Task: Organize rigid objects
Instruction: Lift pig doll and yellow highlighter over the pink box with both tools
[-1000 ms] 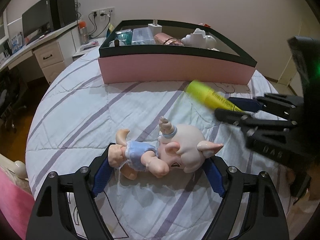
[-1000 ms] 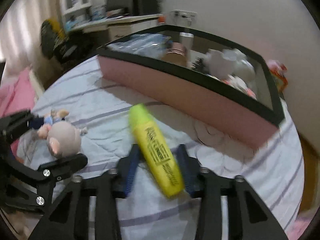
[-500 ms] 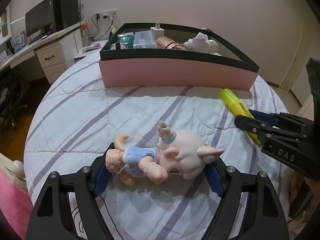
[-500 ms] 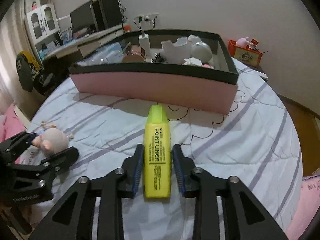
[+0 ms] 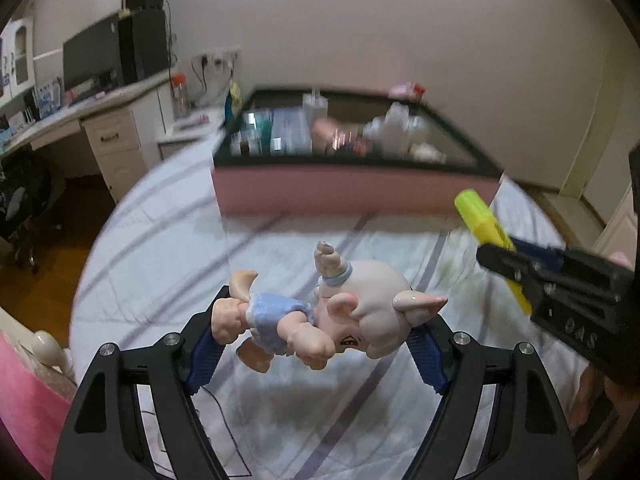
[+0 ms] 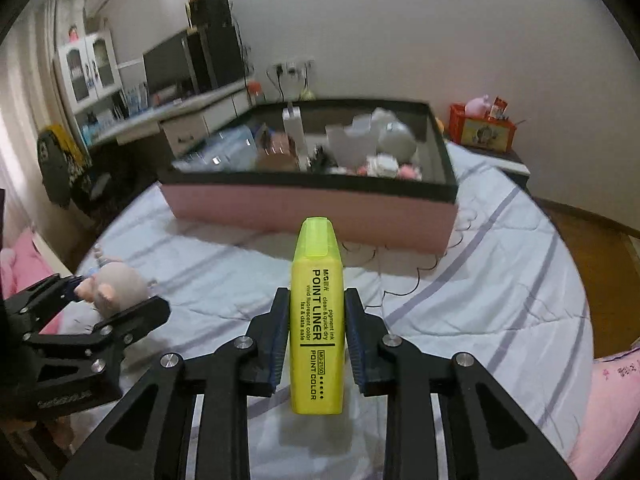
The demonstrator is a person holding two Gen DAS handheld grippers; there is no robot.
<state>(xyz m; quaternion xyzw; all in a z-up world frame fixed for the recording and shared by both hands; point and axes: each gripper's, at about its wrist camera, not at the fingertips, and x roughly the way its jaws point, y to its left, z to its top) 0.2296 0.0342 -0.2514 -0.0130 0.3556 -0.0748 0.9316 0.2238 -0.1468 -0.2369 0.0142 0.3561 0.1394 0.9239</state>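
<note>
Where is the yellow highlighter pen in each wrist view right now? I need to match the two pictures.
Left wrist view: yellow highlighter pen at the right edge, sticking up-left out of the right gripper.
Right wrist view: the pen at bottom centre, upright between the gripper's pads.
Shared landmark: the pink box with a black rim, behind the pen in both.

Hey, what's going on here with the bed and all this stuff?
A person is tidying with two handheld grippers. The left gripper is clamped on a pig figurine, lifted off the striped bedspread. The right gripper holds a yellow highlighter, its jaws having just closed further on it. Ahead sits a pink box already holding other items; neither thing is in it yet.
</note>
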